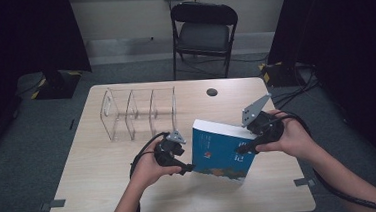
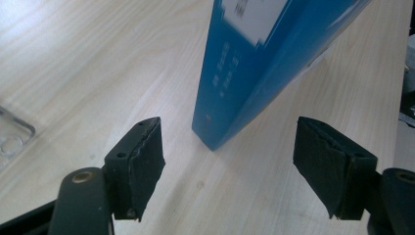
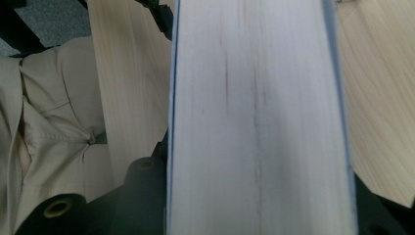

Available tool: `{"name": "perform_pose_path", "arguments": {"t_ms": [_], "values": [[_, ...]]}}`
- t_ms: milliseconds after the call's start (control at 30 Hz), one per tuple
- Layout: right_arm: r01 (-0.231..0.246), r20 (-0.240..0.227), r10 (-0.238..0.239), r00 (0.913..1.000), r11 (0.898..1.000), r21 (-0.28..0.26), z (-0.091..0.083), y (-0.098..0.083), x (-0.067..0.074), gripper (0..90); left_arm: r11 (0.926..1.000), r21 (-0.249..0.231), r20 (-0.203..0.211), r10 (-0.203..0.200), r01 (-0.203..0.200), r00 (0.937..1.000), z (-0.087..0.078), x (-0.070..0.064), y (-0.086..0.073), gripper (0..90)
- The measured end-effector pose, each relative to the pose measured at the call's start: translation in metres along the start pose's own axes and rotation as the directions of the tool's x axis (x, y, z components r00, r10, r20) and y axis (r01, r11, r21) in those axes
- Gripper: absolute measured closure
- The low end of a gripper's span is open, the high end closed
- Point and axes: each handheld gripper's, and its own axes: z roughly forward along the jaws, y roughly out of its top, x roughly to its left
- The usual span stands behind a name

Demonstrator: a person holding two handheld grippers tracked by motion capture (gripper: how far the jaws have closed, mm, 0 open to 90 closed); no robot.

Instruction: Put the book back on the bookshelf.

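The right gripper view shows the blue book's (image 3: 259,122) white page edges clamped by the right hand-held gripper (image 1: 255,137); the left gripper view shows its spine corner resting on the table (image 2: 98,63), ahead of the wide-open left hand-held gripper (image 2: 227,171). The book stands tilted near the clear rack (image 1: 139,112).

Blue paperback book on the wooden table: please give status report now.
Right gripper shut on blue paperback book, tilted on its lower edge. Left gripper open at its spine. Clear acrylic rack apart.
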Motion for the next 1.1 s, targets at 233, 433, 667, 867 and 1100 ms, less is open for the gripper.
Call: {"name": "perform_pose_path", "arguments": {"t_ms": [233,433,667,867,1100], "values": [[0.005,0.016,-0.005,0.9999,1.0,0.004,-0.002,0.001,0.002,55.4,0.9986,-0.008,0.025,0.052,-0.052,0.9983,-0.007,0.0,0.017,26.8],[0.005,0.017,-0.005,0.9998,1.0,-0.009,-0.004,0.0,0.002,52.9,0.9961,-0.019,0.039,0.087,-0.086,0.9955,-0.017,-0.002,0.035,26.9],[0.011,0.012,-0.011,0.9999,1.0,-0.02,-0.001,-0.003,0.001,47.8,0.9899,-0.055,0.062,0.134,-0.13,0.9891,-0.024,-0.007,0.052,26.5],[0.007,0.025,-0.006,0.9997,0.999,-0.045,-0.001,-0.008,0.0,40.8,0.9869,-0.058,0.063,0.154,-0.15,0.9861,-0.026,-0.009,0.058,29.3],[-0.033,0.048,0.04,0.9981,0.99,-0.135,-0.002,-0.031,-0.003,38.4,0.9759,-0.041,0.039,0.216,-0.214,0.9756,-0.028,-0.015,0.064,42.1]]}}
